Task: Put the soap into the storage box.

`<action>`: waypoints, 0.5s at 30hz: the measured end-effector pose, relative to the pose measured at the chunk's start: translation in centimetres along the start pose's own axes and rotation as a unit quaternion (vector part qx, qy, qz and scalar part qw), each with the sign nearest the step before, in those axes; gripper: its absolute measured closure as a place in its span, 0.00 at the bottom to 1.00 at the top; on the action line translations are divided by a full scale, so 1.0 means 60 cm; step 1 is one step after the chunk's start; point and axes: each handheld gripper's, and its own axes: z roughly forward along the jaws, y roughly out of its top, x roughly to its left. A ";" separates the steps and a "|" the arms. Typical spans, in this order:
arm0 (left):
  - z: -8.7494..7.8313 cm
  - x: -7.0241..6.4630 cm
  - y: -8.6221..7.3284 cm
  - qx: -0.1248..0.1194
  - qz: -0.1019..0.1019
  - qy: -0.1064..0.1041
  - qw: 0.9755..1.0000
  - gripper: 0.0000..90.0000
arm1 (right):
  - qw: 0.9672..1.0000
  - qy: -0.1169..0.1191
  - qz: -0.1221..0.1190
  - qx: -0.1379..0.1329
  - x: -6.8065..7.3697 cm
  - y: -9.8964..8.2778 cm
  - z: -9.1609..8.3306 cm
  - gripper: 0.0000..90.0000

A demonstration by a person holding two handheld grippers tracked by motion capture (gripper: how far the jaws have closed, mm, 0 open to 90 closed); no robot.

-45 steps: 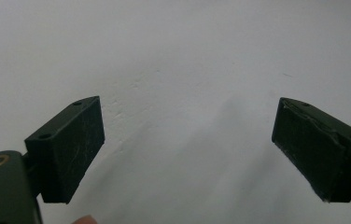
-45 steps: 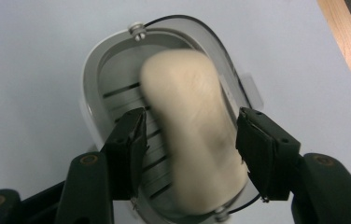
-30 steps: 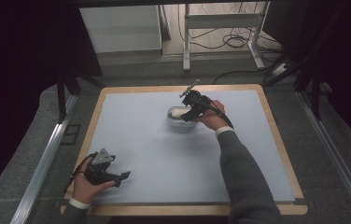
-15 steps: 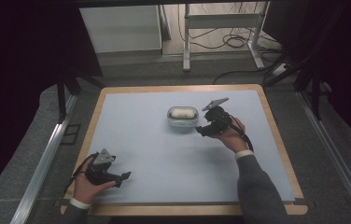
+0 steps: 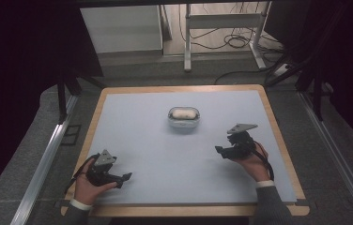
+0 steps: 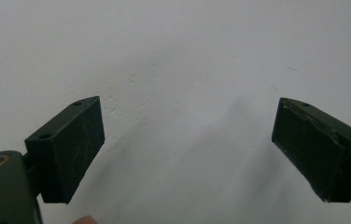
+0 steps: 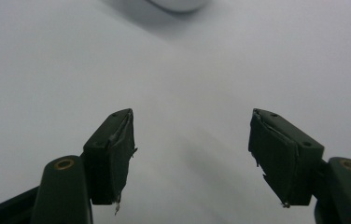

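Fixed high view: above the near edge, facing forward and down over the whole table (image 5: 132,122). Left gripper view: low, very close to the pale tabletop (image 6: 173,60), along its own jaws. Right gripper view: equally low, facing the white container (image 7: 178,3), shared with the high view (image 5: 183,117).

My tabletop (image 5: 165,154) is a pale blue sheet framed by a wooden rim (image 5: 179,88). Grey carpet (image 5: 34,154) lies around it, with a metal rail (image 5: 43,159) running along the left side. Beyond the far edge stand a white cabinet (image 5: 120,28) and a metal frame (image 5: 224,23), with loose cables (image 5: 233,42) on the floor.
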 end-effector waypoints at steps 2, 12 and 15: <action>0.000 0.000 0.000 0.002 0.002 0.001 1.000 0.11 | 1.000 -0.002 0.008 -0.001 -0.002 -0.018 -0.005 0.34; -0.001 0.000 0.000 0.001 -0.001 0.003 1.000 0.11 | 0.999 0.005 0.040 -0.030 -0.017 -0.067 -0.021 0.34; -0.001 0.001 0.000 0.000 0.000 0.003 1.000 0.11 | 0.999 -0.002 0.037 -0.031 -0.017 -0.069 -0.024 0.34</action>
